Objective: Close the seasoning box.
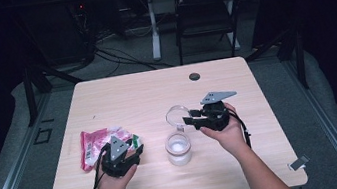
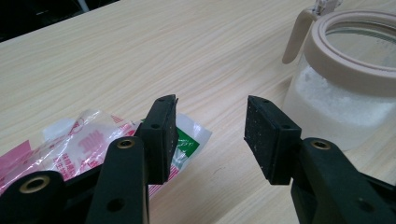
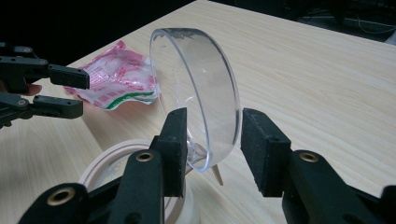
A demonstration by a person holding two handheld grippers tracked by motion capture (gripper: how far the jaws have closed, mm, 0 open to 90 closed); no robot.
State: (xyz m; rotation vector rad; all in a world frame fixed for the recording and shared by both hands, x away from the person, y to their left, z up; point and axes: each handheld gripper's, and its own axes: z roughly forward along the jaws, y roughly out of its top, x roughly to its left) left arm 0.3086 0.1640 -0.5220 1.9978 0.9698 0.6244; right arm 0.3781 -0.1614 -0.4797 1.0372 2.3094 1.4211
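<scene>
A clear jar (image 1: pixel 179 149) holding white powder stands at the table's front middle, its beige rim (image 2: pixel 345 70) uncovered. Its clear domed lid (image 1: pixel 170 117) (image 3: pixel 196 84) is swung up behind it. My right gripper (image 1: pixel 187 118) (image 3: pixel 214 114) reaches in from the right and is shut on that lid, one pad on each face. A crumpled pink, white and green plastic bag (image 1: pixel 93 142) (image 2: pixel 70 140) (image 3: pixel 116 79) lies left of the jar. My left gripper (image 1: pixel 132 150) (image 2: pixel 211 107) hovers over the bag's right corner, open, with nothing between its pads.
A dark cable grommet (image 1: pixel 194 76) sits in the light wood table (image 1: pixel 146 93) near its far edge. Beyond the table stand a black chair (image 1: pixel 205 13) and a white desk leg (image 1: pixel 152 26), with cables on the floor.
</scene>
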